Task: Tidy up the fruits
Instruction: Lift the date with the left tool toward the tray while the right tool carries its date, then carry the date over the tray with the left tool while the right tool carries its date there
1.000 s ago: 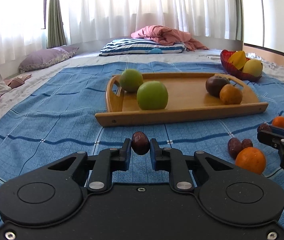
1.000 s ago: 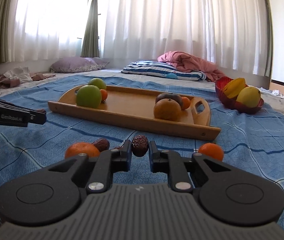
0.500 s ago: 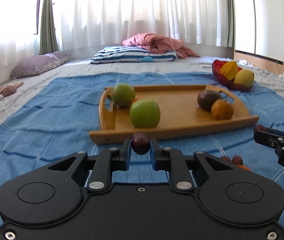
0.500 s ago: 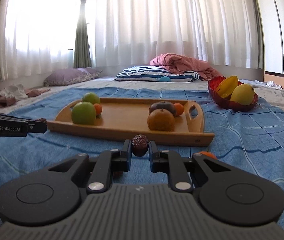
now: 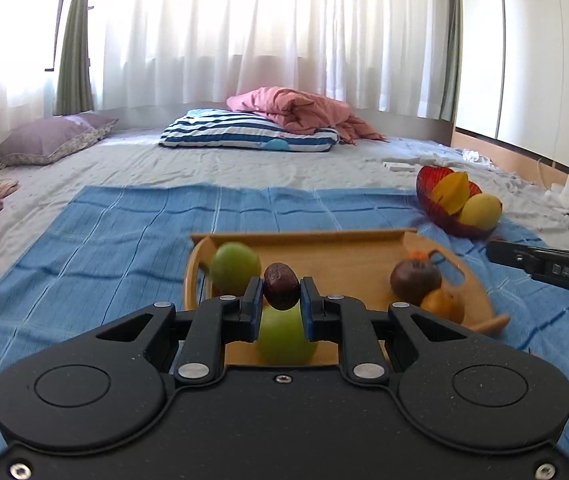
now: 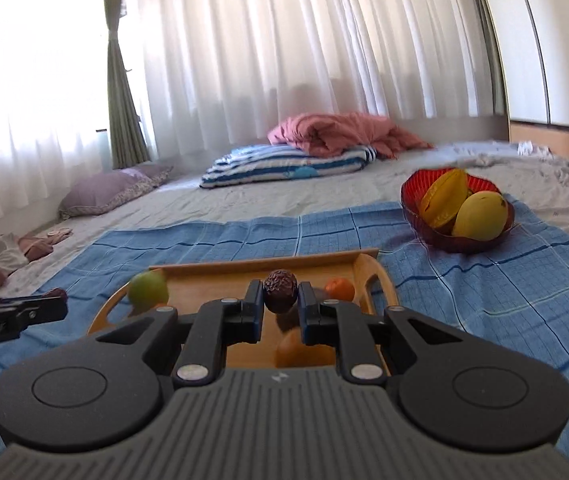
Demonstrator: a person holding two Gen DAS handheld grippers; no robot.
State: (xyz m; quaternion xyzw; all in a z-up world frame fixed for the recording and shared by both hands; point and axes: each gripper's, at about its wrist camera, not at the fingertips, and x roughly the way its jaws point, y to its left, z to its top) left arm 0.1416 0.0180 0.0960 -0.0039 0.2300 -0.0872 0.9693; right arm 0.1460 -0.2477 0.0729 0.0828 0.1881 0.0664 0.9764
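Both tongs (image 5: 281, 294) (image 6: 280, 293) pinch dates; only left view shows the brown fruit (image 5: 414, 281)

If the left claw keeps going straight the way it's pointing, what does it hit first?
Probably the wooden tray, near the green fruit just left of the date held by the left claw. Depth is unclear.
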